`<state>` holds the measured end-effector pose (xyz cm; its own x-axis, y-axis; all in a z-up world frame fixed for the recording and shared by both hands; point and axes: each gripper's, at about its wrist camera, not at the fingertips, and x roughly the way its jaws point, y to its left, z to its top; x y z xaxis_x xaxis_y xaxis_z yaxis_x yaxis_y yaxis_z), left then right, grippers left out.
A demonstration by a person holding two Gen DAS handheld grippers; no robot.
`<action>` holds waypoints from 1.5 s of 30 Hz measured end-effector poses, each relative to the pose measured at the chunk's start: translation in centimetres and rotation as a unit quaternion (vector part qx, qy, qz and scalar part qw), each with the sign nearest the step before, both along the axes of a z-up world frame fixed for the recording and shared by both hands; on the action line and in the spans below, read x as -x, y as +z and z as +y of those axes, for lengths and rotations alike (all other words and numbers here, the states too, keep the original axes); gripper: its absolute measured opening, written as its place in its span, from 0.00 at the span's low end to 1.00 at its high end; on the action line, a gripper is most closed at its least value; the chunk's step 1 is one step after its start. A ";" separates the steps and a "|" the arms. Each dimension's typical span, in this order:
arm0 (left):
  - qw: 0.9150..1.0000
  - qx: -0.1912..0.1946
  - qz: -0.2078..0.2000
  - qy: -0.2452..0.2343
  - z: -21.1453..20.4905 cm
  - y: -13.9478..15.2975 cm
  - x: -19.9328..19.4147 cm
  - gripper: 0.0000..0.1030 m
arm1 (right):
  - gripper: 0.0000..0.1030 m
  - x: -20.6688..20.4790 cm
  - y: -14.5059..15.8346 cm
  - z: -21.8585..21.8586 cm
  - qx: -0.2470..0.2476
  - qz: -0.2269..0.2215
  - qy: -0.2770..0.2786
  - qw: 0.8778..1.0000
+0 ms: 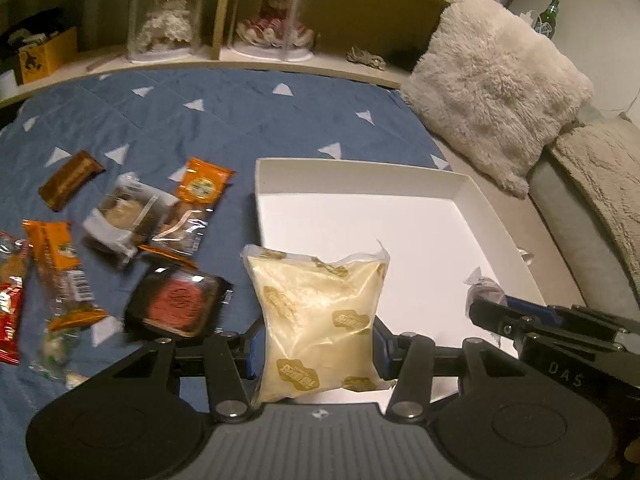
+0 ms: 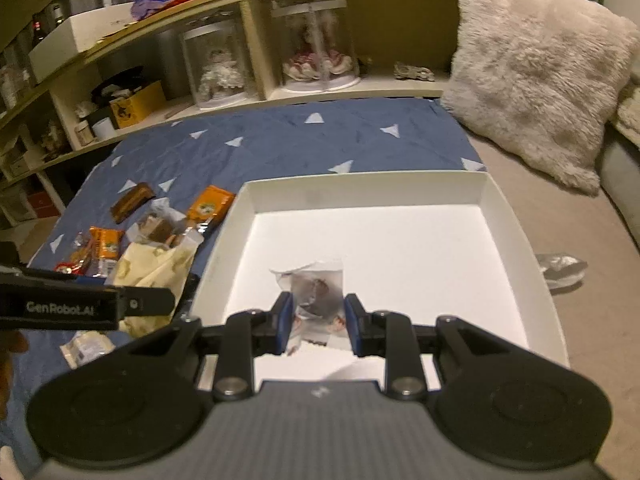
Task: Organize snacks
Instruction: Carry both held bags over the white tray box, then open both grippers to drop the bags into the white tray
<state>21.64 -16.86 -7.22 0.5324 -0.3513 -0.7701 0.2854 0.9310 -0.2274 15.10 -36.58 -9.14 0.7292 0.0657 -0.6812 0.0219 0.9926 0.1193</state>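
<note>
Loose snack packets (image 1: 120, 232) scattered on blue quilt (image 1: 224, 112), left of white box (image 1: 466, 188). Left gripper (image 1: 316, 340) fingers clenched on cream pouch (image 1: 316, 316), long axis running away from camera, far end over box's near-left wall. Right gripper (image 2: 316, 326) fingers clenched on small dark-filled clear packet (image 2: 316, 292), already above box floor; right hand nearer drop spot. Bed surface soft. Shelf with jars behind, fluffy cushion (image 1: 492, 84) at right.
</note>
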 end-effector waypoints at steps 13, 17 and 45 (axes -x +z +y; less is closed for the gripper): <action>1.000 0.018 0.008 0.000 -2.7 -1.4 -1.1 0.51 | 0.32 -0.7 -1.5 -3.5 -0.016 0.030 -0.061 0.998; 1.000 0.016 0.013 0.003 -3.1 -1.7 -1.5 0.58 | 0.33 -1.5 -1.3 -3.4 -0.019 0.025 -0.061 0.998; 0.998 -0.054 0.024 -0.001 0.1 -1.8 0.2 1.00 | 0.97 0.5 -1.3 -2.5 0.016 0.078 -0.099 0.992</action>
<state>21.41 -16.76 -8.99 0.4925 -0.2655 -0.8288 0.2786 0.9503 -0.1389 14.56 -39.11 -10.40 0.6105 -0.0915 -0.7867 0.2321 0.9704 0.0672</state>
